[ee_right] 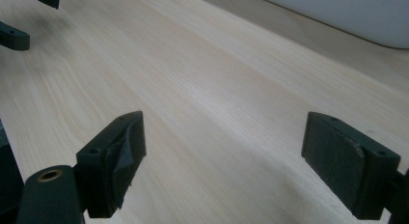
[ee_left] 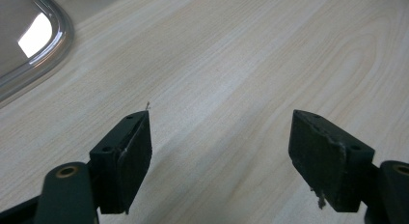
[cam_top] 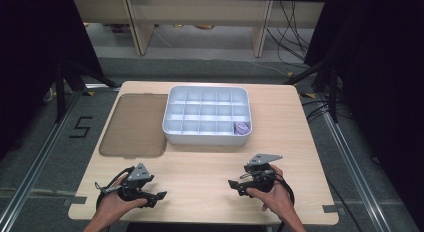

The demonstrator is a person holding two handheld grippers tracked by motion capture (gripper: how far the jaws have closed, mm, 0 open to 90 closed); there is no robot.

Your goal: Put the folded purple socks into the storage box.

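A white divided tray [cam_top: 207,136] stands at the far middle of the wooden table [cam_top: 200,167]. A small purple item [cam_top: 242,127] lies in its near right compartment. A tinted clear lid [cam_top: 135,124] lies flat just left of the tray. My left gripper [cam_top: 156,198] rests near the front left edge, held by a hand, open with nothing between its jaws [ee_left: 219,156]. My right gripper [cam_top: 234,186] sits at the front right, also open and empty [ee_right: 224,161], pointing left toward the other gripper.
The lid's rounded corner [ee_left: 34,40] lies ahead and left of the left jaws. The tray's white wall [ee_right: 347,14] shows at the top right of the right gripper view. Bare wood lies between the grippers. Cables and shelving legs stand beyond the table.
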